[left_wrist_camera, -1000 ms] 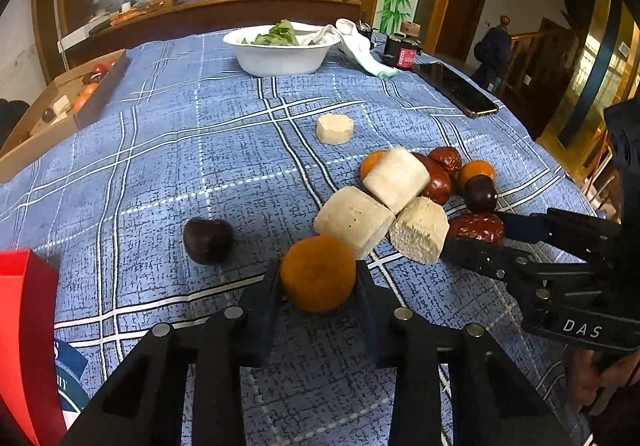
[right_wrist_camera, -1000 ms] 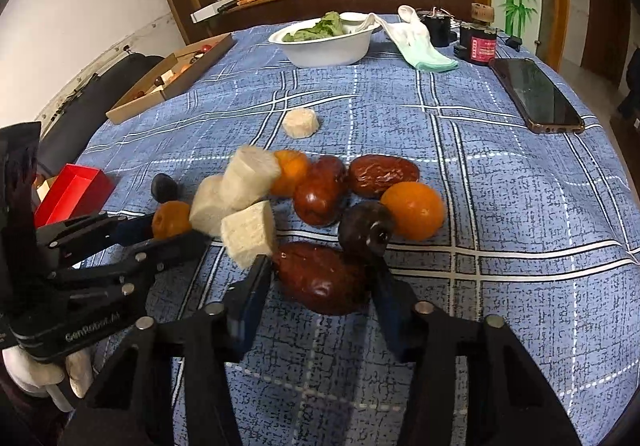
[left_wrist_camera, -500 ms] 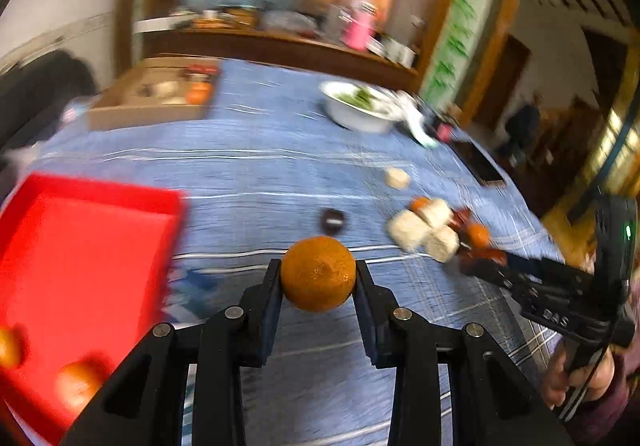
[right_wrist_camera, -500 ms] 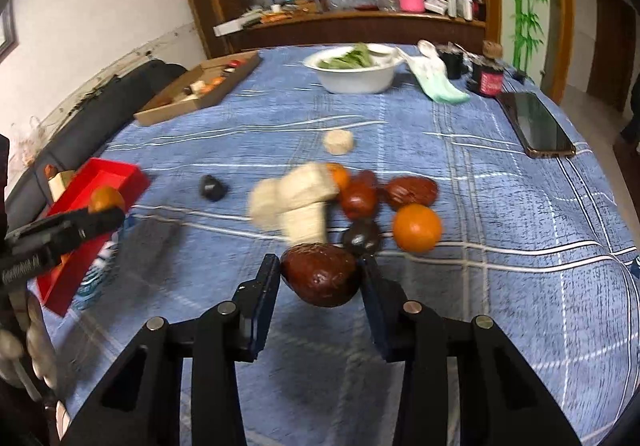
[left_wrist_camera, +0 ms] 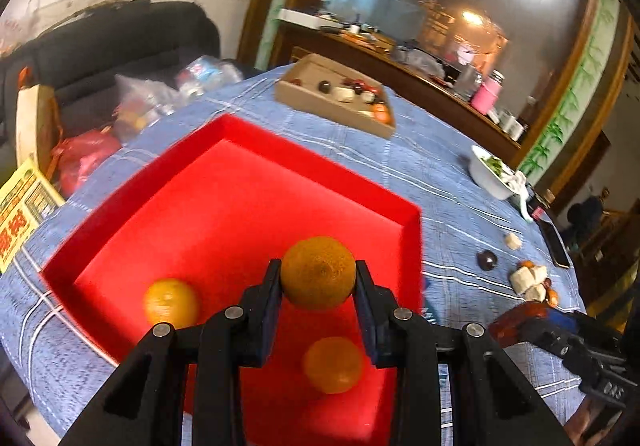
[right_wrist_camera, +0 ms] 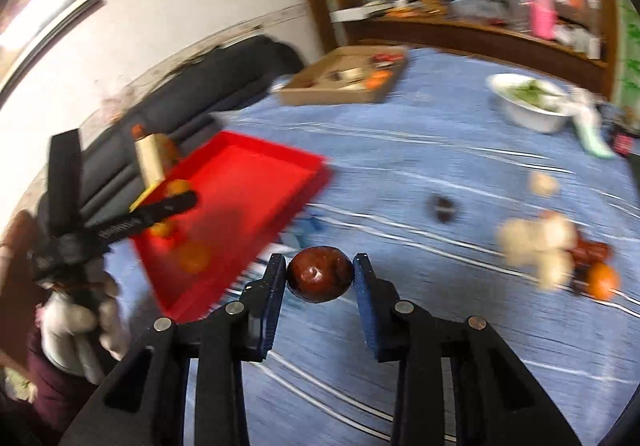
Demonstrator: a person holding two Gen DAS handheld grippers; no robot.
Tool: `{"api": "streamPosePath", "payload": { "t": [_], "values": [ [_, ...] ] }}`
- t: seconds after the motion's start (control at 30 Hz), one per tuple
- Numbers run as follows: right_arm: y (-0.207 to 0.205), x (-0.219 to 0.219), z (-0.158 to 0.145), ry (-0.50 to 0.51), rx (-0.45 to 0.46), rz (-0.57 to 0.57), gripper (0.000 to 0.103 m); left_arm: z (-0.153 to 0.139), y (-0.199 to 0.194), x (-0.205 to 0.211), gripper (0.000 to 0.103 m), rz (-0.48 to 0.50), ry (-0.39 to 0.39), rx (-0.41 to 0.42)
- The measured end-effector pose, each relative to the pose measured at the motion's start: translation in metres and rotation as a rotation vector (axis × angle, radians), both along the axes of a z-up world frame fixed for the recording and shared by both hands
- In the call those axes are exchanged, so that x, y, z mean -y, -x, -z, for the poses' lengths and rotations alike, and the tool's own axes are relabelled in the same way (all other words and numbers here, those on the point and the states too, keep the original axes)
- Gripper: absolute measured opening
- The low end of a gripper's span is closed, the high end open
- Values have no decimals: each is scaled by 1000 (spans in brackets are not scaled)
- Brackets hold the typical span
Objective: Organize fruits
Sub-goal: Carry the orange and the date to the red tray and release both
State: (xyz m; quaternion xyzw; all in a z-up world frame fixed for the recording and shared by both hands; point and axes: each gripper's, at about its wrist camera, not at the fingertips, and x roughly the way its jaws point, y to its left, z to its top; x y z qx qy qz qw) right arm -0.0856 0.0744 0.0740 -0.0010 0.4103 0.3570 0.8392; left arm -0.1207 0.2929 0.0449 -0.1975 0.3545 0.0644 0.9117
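My left gripper [left_wrist_camera: 318, 278] is shut on an orange [left_wrist_camera: 318, 272] and hangs over the red tray [left_wrist_camera: 224, 134], where two more oranges [left_wrist_camera: 171, 302] [left_wrist_camera: 333, 364] lie. My right gripper [right_wrist_camera: 320, 280] holds a dark red jujube [right_wrist_camera: 319, 279] above the blue cloth, its jaws still closing on it, just right of the red tray [right_wrist_camera: 248, 162]. The left gripper [right_wrist_camera: 176, 202] shows over the tray in the right wrist view. The remaining pile of white chunks, jujubes and an orange [right_wrist_camera: 552, 246] lies on the cloth to the right.
A cardboard box [left_wrist_camera: 340, 102] with fruit pieces stands at the table's far side, a white bowl [right_wrist_camera: 528, 100] of greens and a phone [left_wrist_camera: 558, 242] further right. A lone dark fruit [right_wrist_camera: 442, 206] and white chunk [right_wrist_camera: 542, 182] lie apart. A black sofa and bags sit beyond the table's left edge.
Both grippers swung left from the fruit pile toward the red tray. The left carried its orange over the tray; the right closed on the jujube and lifted it off the cloth.
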Motion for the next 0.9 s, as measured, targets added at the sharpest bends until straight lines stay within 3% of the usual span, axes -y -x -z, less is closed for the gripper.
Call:
{"api": "streamPosePath", "payload": {
  "t": [0.2,0.43,0.53,0.77,0.9],
  "values": [
    [-12,-77,13,38,-41,-109,34,8,8,-19,36,-58,31,-32],
    [-34,-104,29,86,-50,-60,41,0,20,-28,45,-77,17,-20],
    [-31,-93,22,69,-27,-27,52,-9,25,-23,46,-68,-10,5],
    [-7,-26,0,81,68,140,55,-34,18,9,53,23,-19,106],
    [16,35,-21,75,222,298,78,-46,-1,53,53,111,-5,135]
  ]
}}
